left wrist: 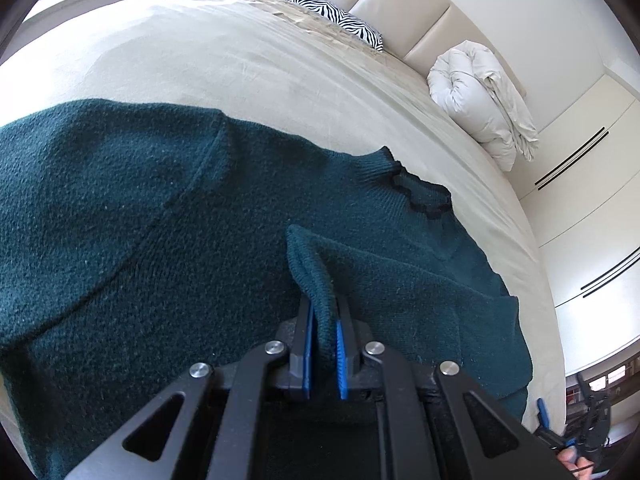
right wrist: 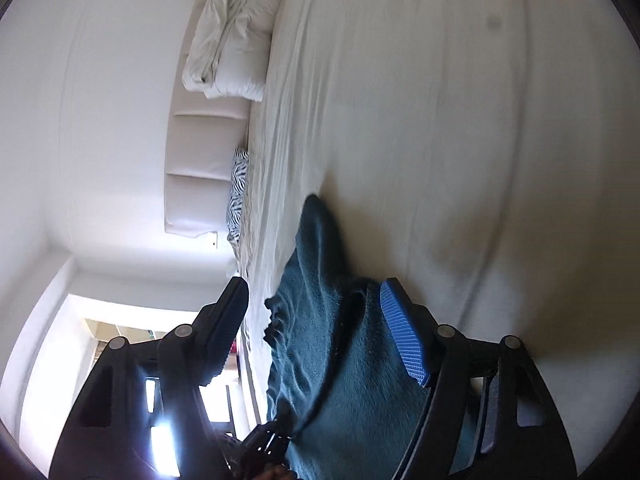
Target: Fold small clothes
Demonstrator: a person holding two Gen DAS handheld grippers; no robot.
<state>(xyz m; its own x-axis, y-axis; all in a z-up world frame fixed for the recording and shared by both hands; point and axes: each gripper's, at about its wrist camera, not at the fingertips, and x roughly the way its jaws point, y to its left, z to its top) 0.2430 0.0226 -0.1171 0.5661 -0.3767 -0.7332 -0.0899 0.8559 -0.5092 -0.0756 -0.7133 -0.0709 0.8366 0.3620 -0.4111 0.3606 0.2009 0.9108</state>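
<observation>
Bed (left wrist: 240, 60) under green sweater (left wrist: 140, 220); left tool (left wrist: 325, 320) pinching cuff (left wrist: 316, 280); right tool (right wrist: 314, 300) spread.

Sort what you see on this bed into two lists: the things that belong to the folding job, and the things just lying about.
Part of the job:
dark green sweater, spread on the bed
left gripper, shut on a fold of the knit
right gripper, jaws open over the sweater's edge

Just lying about:
zebra-print pillow
bundled white duvet
beige headboard
bed sheet

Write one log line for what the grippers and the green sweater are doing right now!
left gripper: shut on sweater cuff | right gripper: open, over sweater | bed: sweater spread flat
</observation>
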